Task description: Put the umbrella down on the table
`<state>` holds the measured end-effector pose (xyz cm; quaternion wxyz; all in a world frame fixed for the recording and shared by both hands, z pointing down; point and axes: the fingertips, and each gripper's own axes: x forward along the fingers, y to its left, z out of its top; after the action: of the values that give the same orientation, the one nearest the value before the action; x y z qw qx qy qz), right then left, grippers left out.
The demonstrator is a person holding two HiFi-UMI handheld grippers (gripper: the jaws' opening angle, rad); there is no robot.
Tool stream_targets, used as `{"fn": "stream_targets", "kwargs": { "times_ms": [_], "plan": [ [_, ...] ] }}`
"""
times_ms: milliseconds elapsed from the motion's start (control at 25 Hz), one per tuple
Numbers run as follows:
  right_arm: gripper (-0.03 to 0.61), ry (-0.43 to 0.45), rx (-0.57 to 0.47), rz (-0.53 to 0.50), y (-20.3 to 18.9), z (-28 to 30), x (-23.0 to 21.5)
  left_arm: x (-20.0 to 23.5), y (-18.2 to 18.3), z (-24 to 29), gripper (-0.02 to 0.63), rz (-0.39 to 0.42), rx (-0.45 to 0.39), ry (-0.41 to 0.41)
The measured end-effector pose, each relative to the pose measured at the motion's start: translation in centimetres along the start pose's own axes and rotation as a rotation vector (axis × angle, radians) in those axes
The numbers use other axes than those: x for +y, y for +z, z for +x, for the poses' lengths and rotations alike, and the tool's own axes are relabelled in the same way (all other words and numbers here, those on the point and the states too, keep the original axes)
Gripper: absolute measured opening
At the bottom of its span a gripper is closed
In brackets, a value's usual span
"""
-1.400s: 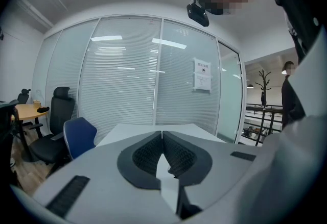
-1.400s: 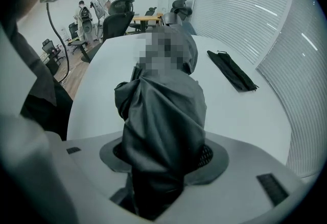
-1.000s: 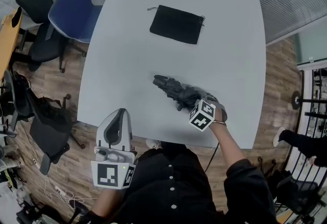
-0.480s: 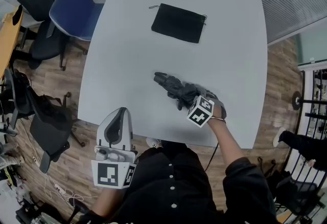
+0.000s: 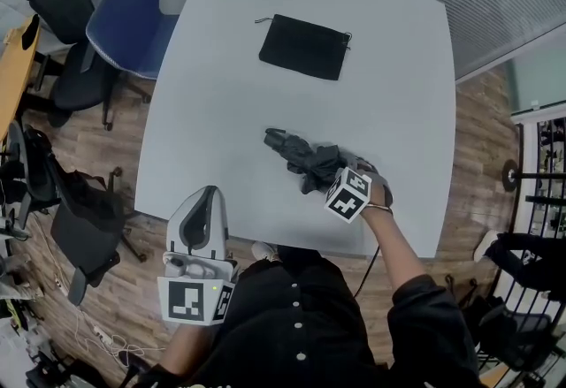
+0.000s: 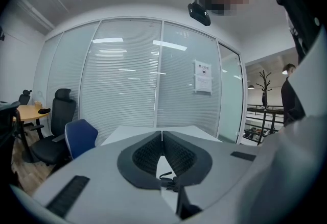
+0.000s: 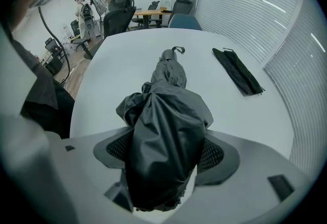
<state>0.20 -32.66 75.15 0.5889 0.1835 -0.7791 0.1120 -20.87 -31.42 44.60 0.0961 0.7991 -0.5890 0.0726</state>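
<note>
The white table (image 5: 230, 50) fills the middle of the head view. A folded black umbrella (image 5: 301, 156) lies flat on the table's near half, right of its centre. Its strap end points toward the table's middle and its bunched canopy end toward the near edge. A flat black pouch (image 5: 303, 46) lies on the table's far half, well apart from the umbrella.

The right gripper (image 7: 164, 142) points steeply down over the table's near edge, at the umbrella's canopy end. Its jaws have just been opening and now stand spread wide. The loose fabric bulges up between them and hides part of each pad, and the rest of the umbrella stretches away across the table from the jaws.

The left gripper (image 6: 162, 135) is held off the table's near-left corner, roughly level, with its jaws pressed together and nothing between them.
</note>
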Motion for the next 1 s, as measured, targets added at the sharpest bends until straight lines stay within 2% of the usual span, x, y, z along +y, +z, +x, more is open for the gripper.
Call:
{"fn": "stream_targets", "kwargs": {
  "times_ms": [400,440,560,680,1000],
  "plan": [
    [0.356,-0.112,-0.115,0.036,0.2,-6.3,-1.4,-0.2,1.9,-1.0,0.02,0.017,-0.072,-0.03],
    [0.323,-0.119,-0.14,0.04,0.4,-7.2,-1.4,-0.3,2.1,-1.2,0.02,0.02,-0.079,-0.034],
    [0.169,-0.182,-0.271,0.091,1.6,-10.7,-2.0,-0.5,2.9,-1.5,0.02,0.033,-0.105,-0.043],
    [0.07,-0.261,-0.396,0.176,2.8,-14.2,-3.1,-0.6,3.6,-1.7,0.02,0.04,-0.129,-0.047],
    [0.037,-0.361,-0.741,0.321,5.3,-24.4,-4.1,-1.1,5.2,-2.2,0.02,0.056,-0.186,-0.068]
  ]
}}
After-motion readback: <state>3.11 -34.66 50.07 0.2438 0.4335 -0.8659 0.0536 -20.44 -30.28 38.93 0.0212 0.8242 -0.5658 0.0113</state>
